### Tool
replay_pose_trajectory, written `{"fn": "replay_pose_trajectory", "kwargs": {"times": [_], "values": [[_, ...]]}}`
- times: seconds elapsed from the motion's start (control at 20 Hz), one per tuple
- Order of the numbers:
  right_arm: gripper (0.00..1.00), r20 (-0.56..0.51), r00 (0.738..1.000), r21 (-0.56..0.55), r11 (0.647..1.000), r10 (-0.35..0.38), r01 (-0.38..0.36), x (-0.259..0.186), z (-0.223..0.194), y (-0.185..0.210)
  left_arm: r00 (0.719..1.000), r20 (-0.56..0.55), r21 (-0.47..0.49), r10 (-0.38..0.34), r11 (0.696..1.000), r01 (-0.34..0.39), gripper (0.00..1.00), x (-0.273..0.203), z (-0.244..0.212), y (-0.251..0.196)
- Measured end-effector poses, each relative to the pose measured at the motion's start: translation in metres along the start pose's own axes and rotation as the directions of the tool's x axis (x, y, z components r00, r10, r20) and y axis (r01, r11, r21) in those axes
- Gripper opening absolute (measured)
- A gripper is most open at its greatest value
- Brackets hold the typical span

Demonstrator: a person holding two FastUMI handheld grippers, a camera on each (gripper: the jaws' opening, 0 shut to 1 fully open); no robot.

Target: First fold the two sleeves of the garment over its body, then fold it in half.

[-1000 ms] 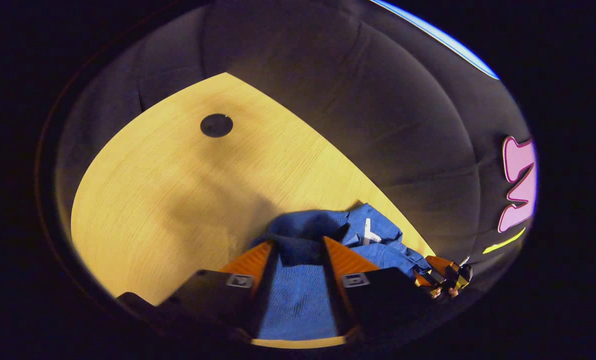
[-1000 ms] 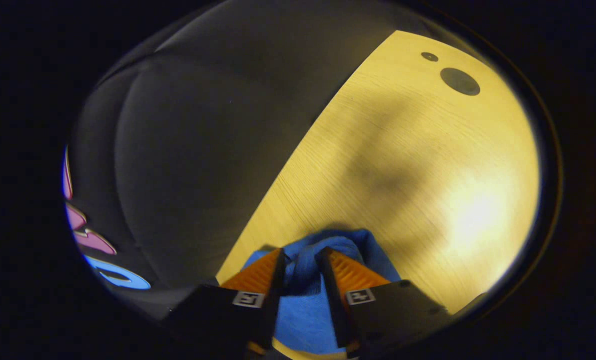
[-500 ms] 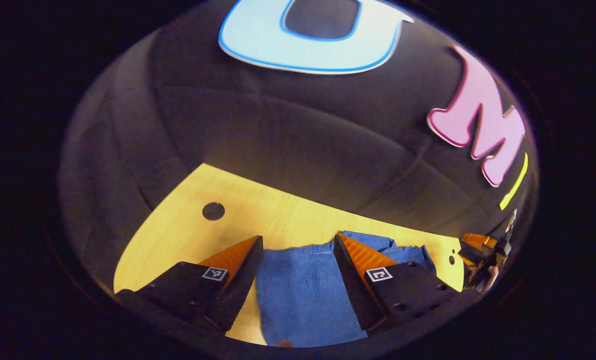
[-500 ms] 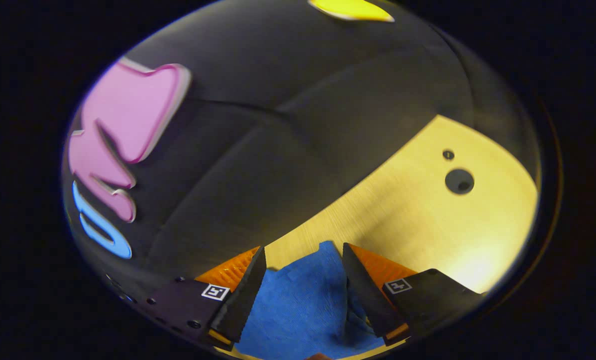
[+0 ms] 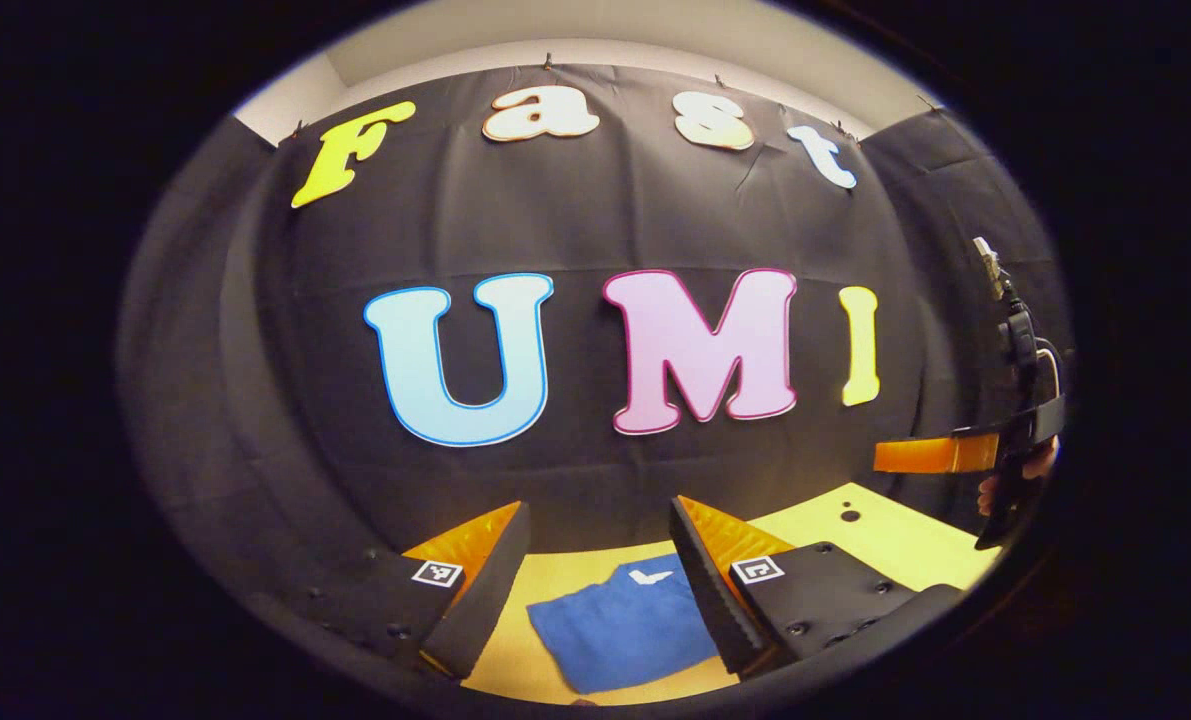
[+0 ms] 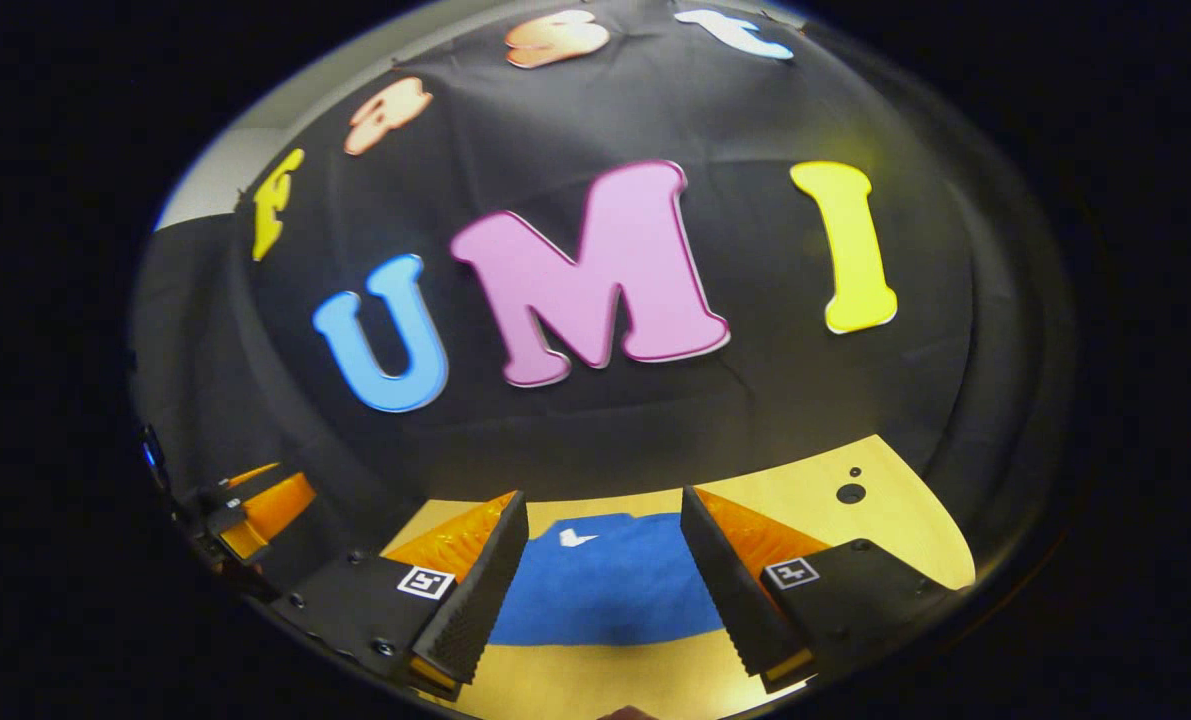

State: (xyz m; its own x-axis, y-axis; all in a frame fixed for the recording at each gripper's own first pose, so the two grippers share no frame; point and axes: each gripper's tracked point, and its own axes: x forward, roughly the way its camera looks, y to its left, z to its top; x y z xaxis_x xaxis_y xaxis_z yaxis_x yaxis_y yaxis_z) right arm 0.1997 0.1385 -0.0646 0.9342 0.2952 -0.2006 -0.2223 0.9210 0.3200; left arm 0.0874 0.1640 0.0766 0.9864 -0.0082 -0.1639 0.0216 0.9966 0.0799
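Left gripper (image 5: 595,560) and right gripper (image 6: 600,555), jaws wide and holding nothing, hang raised clear of the blue garment (image 6: 610,590), which lies folded flat on the table (image 6: 885,520) beyond, apparently finished.

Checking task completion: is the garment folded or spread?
Folded: the garment lies as a compact rectangle on the table, no sleeves sticking out.
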Motion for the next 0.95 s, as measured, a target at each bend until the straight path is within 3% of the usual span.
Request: {"fn": "replay_pose_trajectory", "kwargs": {"times": [0.1,0.25,0.35,0.65,0.9,0.95], "values": [[0.96,0.066,0.997,-0.022,0.999,0.034,-0.032,-0.052,0.017,0.035,1.0,0.021,-0.019,-0.002,1.0,0.003,0.81,-0.064,0.031,-0.008],[0.95,0.125,0.991,-0.081,0.995,-0.043,0.053,-0.123,0.011,0.048,0.996,0.081,-0.004,0.047,0.999,-0.047,0.81,-0.116,0.037,-0.013],[0.96,0.133,0.99,-0.109,0.993,-0.038,0.053,-0.154,0.001,0.064,0.994,0.088,0.007,0.066,0.998,-0.067,0.81,-0.144,0.034,-0.016],[0.96,0.168,0.986,-0.232,0.972,0.001,0.039,-0.201,-0.003,0.092,0.993,0.083,-0.102,0.087,0.992,-0.078,0.83,-0.201,0.022,-0.025],[0.96,0.257,0.966,-0.252,0.963,-0.03,0.097,-0.217,0.016,0.091,0.993,0.033,-0.055,0.115,0.992,-0.113,0.83,-0.22,0.013,-0.03],[0.87,0.263,0.964,-0.252,0.962,-0.041,0.11,-0.219,0.018,0.089,0.993,0.025,-0.05,0.12,0.992,-0.118,0.81,-0.221,0.01,-0.031]]}}
